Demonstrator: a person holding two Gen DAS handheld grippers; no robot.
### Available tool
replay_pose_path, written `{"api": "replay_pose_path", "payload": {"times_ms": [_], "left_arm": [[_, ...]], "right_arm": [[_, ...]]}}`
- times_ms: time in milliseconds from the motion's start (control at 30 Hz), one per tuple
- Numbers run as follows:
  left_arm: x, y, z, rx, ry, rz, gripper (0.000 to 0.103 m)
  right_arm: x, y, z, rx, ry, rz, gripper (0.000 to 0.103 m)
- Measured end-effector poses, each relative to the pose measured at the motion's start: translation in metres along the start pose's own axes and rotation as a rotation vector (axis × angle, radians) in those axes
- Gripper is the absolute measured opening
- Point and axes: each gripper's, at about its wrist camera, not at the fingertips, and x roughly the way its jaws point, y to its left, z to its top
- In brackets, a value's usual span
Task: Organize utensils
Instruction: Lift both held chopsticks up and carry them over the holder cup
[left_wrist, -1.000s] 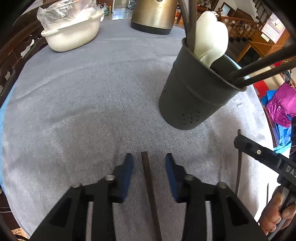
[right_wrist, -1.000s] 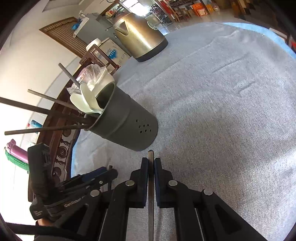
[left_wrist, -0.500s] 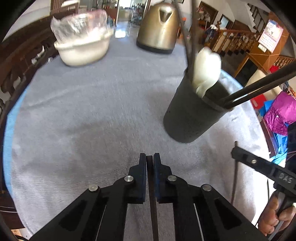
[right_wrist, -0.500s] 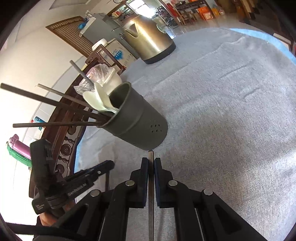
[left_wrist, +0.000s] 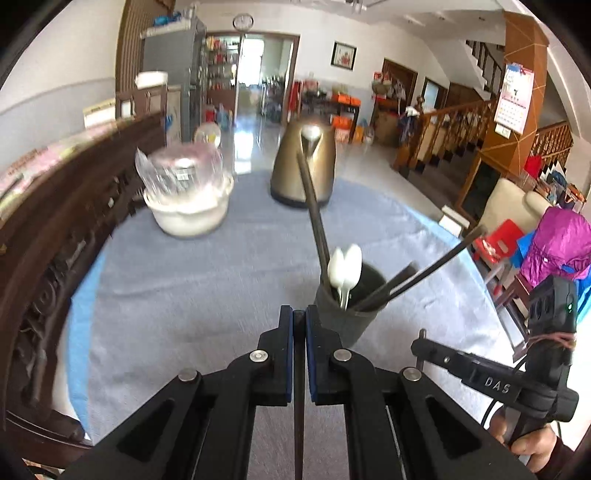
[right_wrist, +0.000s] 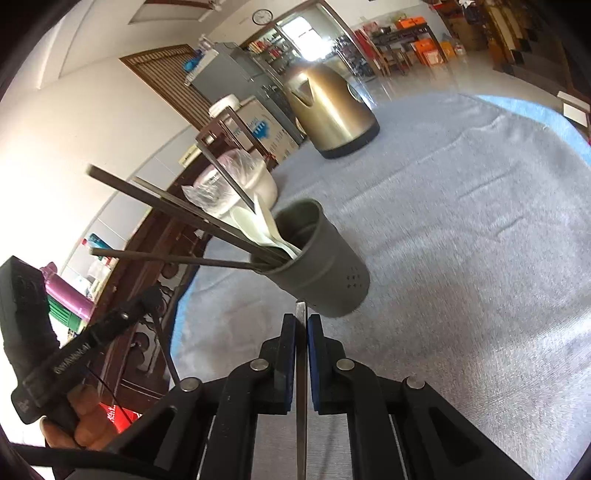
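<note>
A thin dark chopstick (left_wrist: 299, 387) sits clamped lengthwise between the left tongs (left_wrist: 299, 317).

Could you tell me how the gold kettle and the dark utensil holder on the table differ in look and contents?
The gold kettle is shiny metal with a closed top; the utensil holder is matte dark grey and open-topped. The holder has small holes near its base, and chopsticks and white spoons stick out of it; nothing sticks out of the kettle. Both stand upright on the grey tablecloth.
</note>
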Motion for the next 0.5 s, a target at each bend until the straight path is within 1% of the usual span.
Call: {"api": "replay_pose_path", "payload": {"times_ms": [200, 500], "left_arm": [[-0.027, -0.011, 0.009, 0.028, -0.077, 0.037, 0.007], [-0.044, -0.019, 0.016, 0.032, -0.115, 0.031, 0.007]], "right_arm": [[-0.012, 0.008, 0.004, -0.008, -0.036, 0.02, 0.007], [-0.03, 0.021, 0.007, -0.033, -0.082, 0.036, 0.007]]}}
